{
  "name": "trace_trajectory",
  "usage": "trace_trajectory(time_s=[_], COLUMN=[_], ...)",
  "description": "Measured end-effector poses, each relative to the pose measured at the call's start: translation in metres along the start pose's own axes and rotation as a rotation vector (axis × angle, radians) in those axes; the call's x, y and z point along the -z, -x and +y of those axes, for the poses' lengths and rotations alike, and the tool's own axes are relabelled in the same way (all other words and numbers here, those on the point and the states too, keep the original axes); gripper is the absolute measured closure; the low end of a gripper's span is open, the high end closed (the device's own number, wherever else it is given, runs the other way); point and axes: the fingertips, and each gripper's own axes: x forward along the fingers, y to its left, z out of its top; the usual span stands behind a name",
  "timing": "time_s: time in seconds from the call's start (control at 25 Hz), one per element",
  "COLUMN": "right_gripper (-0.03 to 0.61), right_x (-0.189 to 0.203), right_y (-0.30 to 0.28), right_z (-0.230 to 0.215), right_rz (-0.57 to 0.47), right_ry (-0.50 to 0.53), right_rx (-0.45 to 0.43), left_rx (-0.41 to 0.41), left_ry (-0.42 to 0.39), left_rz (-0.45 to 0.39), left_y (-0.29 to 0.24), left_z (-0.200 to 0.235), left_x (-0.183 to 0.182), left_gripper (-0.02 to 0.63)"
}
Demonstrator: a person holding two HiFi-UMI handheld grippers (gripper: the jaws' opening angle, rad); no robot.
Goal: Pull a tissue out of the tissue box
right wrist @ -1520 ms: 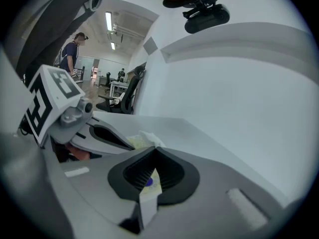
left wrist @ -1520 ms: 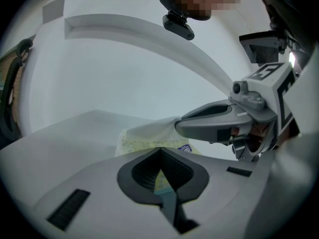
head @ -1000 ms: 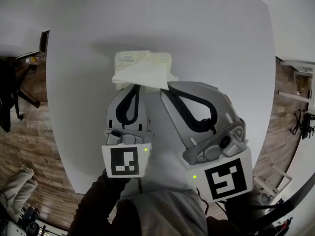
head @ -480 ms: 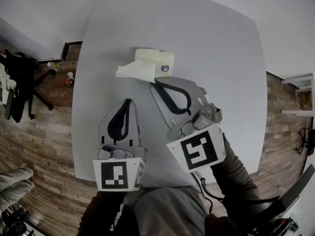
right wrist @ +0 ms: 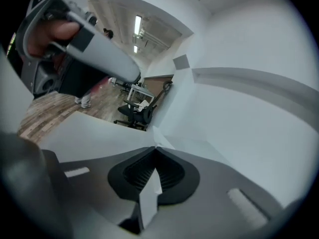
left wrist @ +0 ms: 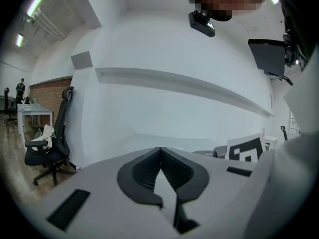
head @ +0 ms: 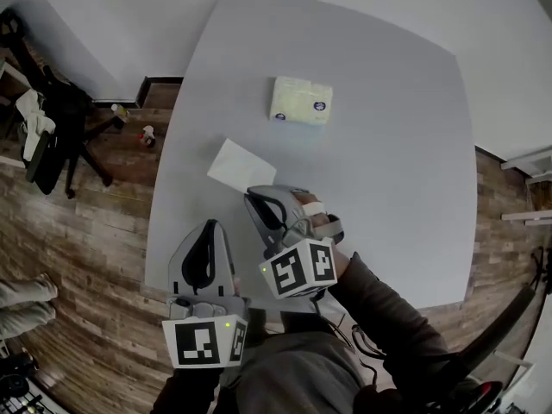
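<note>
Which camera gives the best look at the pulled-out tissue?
The head view: the whole tissue shows as a flat sheet against the table. The right gripper view shows only a corner at its shut jaws; the left gripper view shows none.

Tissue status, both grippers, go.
Right gripper shut on tissue. Left gripper shut, empty. Tissue out, lying apart from tissue box. Nothing in the way.

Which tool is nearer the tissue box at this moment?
Right. The right tool, shut on the tissue, is in front of the box and to its left. The left tool is farther back, by the table edge nearest the person.
</note>
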Motion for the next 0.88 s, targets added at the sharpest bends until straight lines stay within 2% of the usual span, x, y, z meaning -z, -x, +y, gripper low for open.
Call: trace_trajectory(time_s=[0.24,0.36,0.52,0.72,0.88], right_gripper=[0.574,0.561,0.444,0.425,0.425], right_x=[0.011,0.025,0.027,0.013,-0.020], right_y=[-0.015,-0.017,-0.008,0.028,0.081], right_z=[0.099,0.138,0.187,0.198,0.168], right_rz=[0.071,0.117,0.155,0.130,-0.002], right_ry=[0.056,0.032,-0.021,-0.128,-0.349], right_rx=[-0.060,-0.121,-0.227,-0.195,-0.101], left_rx=[-0.016,-0.014,0.010,0.045,0.057], left_ry=[-0.007,-0.016,-0.022,-0.038,-0.034], left_rz=[0.024,0.013,-0.003,-0.018,-0.023], left_y=[0.058,0.078,0.104,0.126,0.142], left_z=[0.030,0.040,0.049,0.046,0.040], left_x=[0.022,0.025,0.025,0.021,0.018], left_gripper=[0.612,0.612,0.612,0.612,0.612])
